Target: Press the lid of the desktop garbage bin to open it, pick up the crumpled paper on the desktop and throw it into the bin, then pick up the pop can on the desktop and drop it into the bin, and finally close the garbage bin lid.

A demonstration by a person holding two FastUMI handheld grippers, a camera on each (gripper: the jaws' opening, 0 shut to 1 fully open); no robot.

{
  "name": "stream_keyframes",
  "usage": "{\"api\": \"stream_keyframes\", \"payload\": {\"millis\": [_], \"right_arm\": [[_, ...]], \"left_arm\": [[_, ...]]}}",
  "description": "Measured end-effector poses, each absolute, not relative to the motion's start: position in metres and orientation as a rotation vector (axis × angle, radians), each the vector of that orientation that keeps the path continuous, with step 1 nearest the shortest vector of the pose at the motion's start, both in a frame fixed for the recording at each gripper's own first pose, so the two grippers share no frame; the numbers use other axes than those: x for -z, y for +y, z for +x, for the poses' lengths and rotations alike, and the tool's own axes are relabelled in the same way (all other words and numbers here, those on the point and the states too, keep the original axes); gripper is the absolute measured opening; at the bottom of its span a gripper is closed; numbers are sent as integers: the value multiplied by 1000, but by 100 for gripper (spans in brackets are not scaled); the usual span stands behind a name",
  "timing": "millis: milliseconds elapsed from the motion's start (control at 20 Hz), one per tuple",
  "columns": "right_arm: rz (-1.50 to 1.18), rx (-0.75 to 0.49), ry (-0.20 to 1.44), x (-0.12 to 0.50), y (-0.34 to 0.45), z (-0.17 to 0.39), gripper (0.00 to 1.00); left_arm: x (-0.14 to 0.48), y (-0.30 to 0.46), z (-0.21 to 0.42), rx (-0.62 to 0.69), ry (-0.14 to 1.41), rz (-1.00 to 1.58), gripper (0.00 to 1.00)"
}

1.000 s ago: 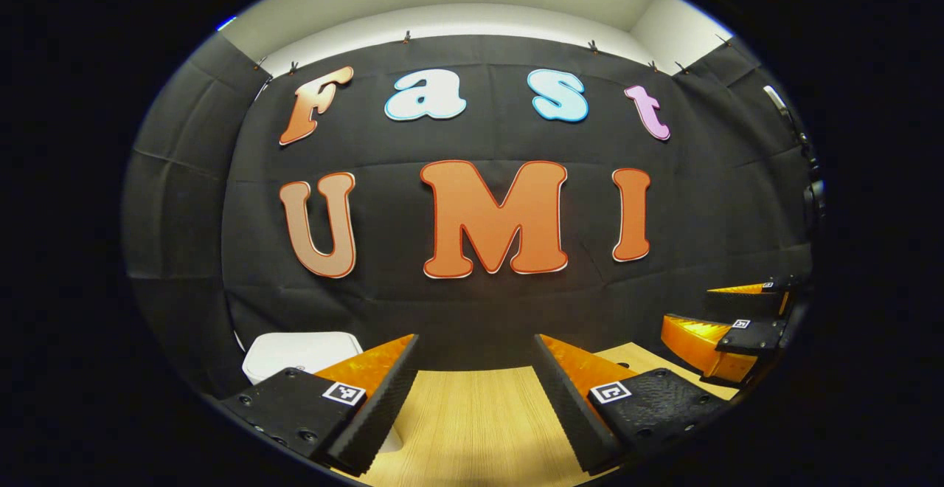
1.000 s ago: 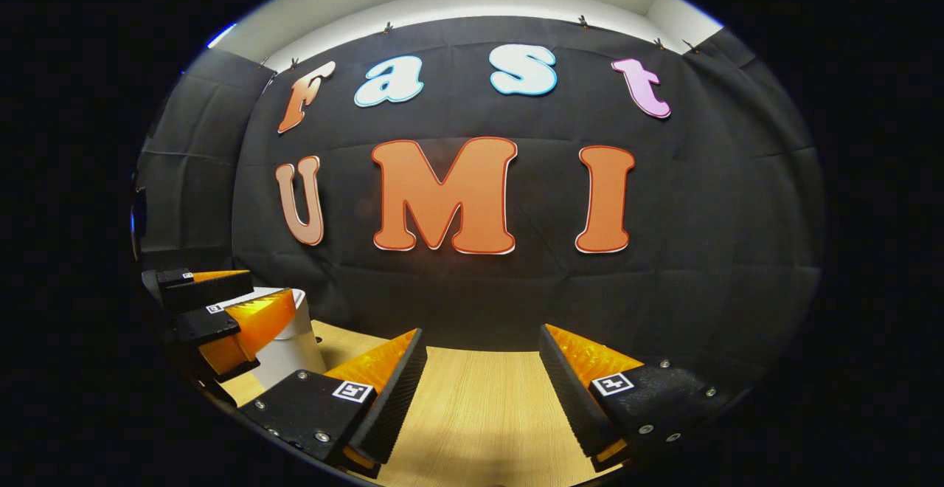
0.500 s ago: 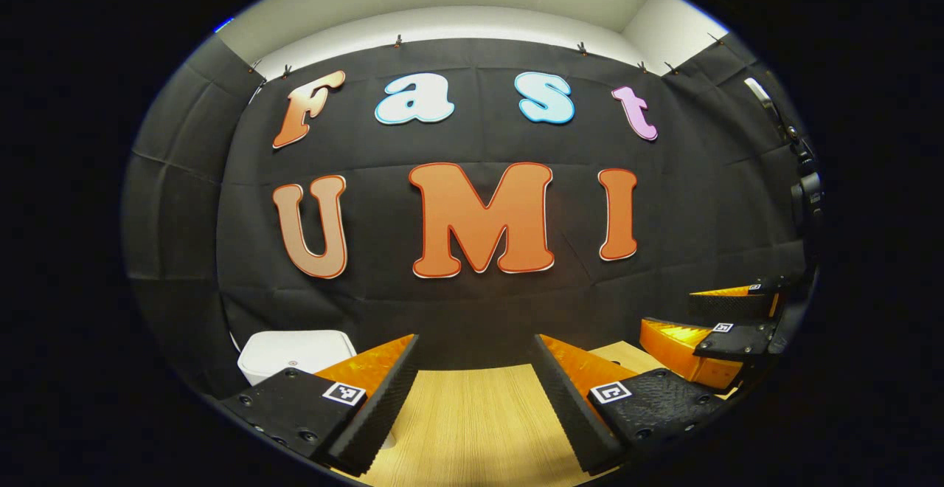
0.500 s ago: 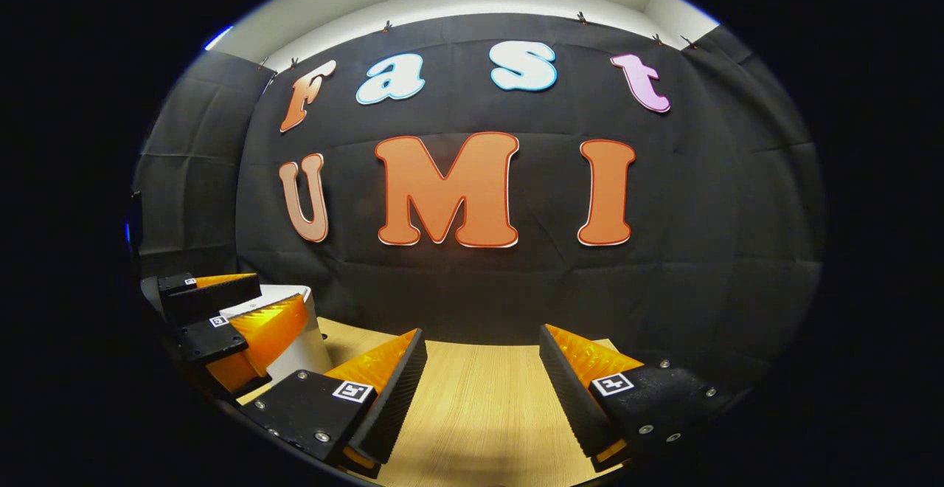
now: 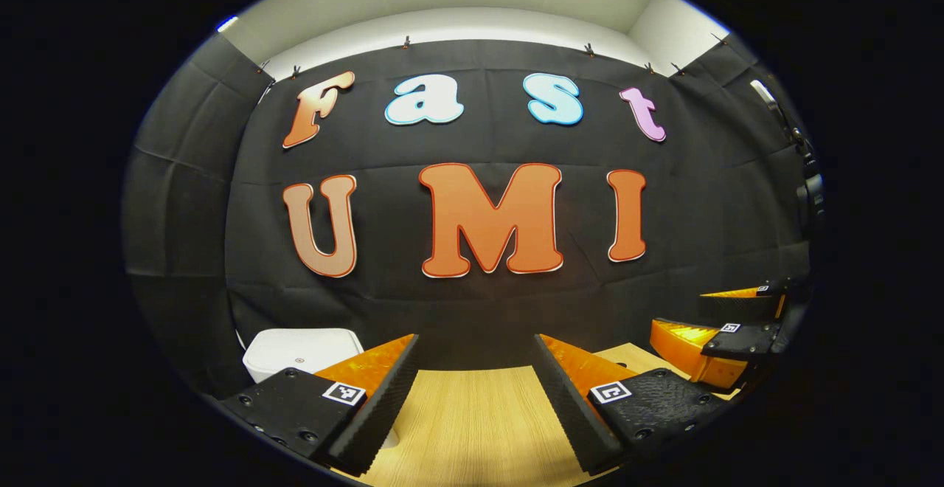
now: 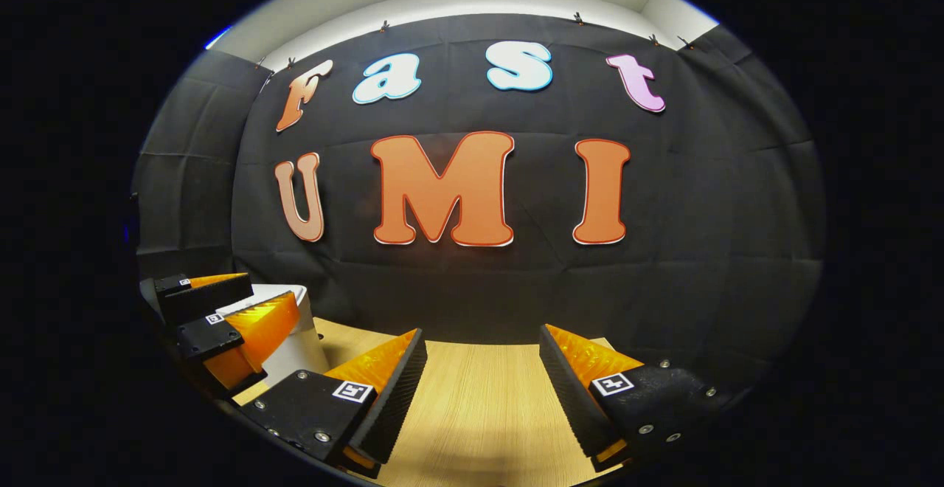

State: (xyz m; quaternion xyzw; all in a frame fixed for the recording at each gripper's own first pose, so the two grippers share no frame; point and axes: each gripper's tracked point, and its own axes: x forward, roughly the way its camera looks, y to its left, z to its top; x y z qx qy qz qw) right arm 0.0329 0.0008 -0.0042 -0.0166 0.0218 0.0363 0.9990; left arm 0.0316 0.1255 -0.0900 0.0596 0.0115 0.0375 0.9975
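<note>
A white desktop bin (image 5: 302,348) stands at the table's far left against the black cloth, its flat lid down. My left gripper (image 5: 476,350) hovers open just right of the bin, with nothing between its fingers. My right gripper (image 5: 678,311) shows further right at about the same height, also open. In the right gripper view, my right gripper (image 6: 481,345) is open over bare wood. There the left gripper (image 6: 273,293) stands open in front of the bin (image 6: 299,347) and hides most of it.
The light wooden table (image 5: 472,413) runs back to the black cloth wall, which closes the booth behind and on both sides. A dark stand with a fitting (image 5: 807,192) rises at the far right edge.
Both views have only wobbled a little; the left gripper view swung slightly and came back. Both grippers stay open and hold nothing.
</note>
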Motion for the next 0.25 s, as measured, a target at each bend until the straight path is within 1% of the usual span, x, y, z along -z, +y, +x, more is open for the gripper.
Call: {"api": "stream_keyframes", "payload": {"millis": [50, 100, 150, 250], "right_arm": [[-32, -74, 44, 5, 1, 33, 100], [-31, -73, 44, 4, 1, 34, 100], [-30, -73, 43, 3, 2, 33, 100], [-32, -73, 42, 5, 3, 33, 100]], "left_arm": [[90, 126, 32, -79, 23, 120, 95], [91, 129, 33, -86, 21, 119, 99], [91, 129, 33, -87, 21, 116, 95], [93, 130, 36, -93, 23, 117, 95]]}}
